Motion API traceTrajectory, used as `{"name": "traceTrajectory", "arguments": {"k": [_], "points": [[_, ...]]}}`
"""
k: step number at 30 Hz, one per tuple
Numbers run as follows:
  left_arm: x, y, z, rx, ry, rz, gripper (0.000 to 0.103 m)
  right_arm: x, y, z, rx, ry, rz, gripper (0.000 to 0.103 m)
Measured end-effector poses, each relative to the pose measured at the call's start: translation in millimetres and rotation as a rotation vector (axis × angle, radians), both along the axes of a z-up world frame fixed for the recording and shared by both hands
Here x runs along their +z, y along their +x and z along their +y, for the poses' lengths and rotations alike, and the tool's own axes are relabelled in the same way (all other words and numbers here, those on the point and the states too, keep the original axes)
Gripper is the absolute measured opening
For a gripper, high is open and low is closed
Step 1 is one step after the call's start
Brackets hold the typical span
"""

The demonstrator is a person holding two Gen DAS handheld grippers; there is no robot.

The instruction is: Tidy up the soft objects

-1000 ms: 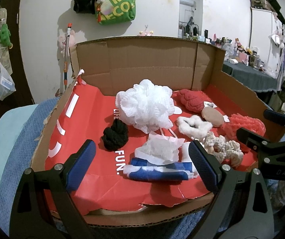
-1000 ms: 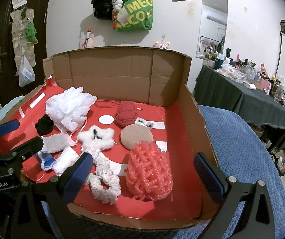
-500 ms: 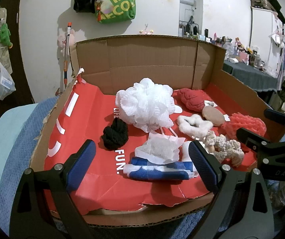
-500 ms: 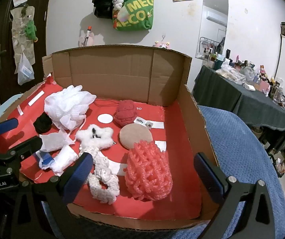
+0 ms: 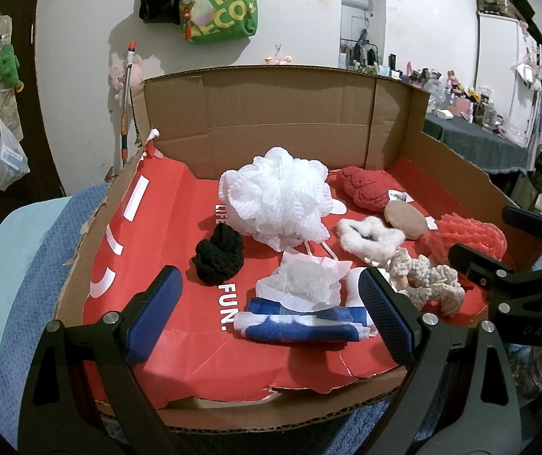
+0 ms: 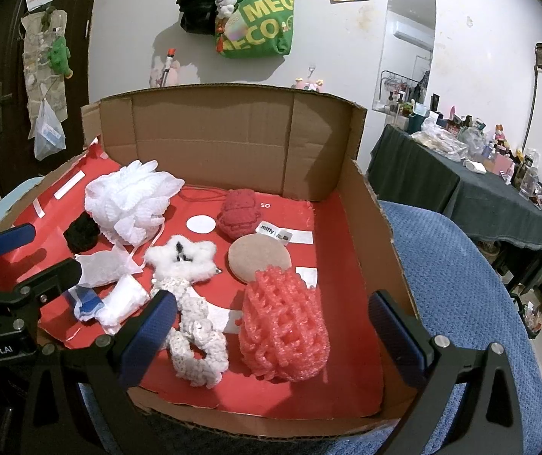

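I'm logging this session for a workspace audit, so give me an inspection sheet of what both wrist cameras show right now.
Surface: open cardboard box with red liner, resting on a blue textured cover.
Job's things: white mesh pouf, black knit ball, red knit piece, coral foam net, cream scrunchie, fluffy white piece, tan round pad, blue-white packets.
Clutter: nothing seen.
Grippers: left gripper and right gripper both open, empty, at the box's near edge.
Cables: nothing seen.
Surroundings: green tote bag on wall; crowded dark-clothed table.
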State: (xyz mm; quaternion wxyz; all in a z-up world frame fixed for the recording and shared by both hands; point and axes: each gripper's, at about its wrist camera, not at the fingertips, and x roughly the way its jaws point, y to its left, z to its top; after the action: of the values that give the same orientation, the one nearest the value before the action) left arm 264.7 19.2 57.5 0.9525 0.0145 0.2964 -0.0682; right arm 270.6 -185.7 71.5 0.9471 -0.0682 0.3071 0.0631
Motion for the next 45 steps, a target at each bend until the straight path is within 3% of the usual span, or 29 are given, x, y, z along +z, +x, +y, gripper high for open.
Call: {"name": "traceTrajectory", "arguments": {"k": [45], "points": [[0.0, -0.3, -0.5, 0.0, 0.002, 0.0, 0.095, -3.7, 1.8, 3.7, 0.001, 0.003, -0.006, 0.103]]}}
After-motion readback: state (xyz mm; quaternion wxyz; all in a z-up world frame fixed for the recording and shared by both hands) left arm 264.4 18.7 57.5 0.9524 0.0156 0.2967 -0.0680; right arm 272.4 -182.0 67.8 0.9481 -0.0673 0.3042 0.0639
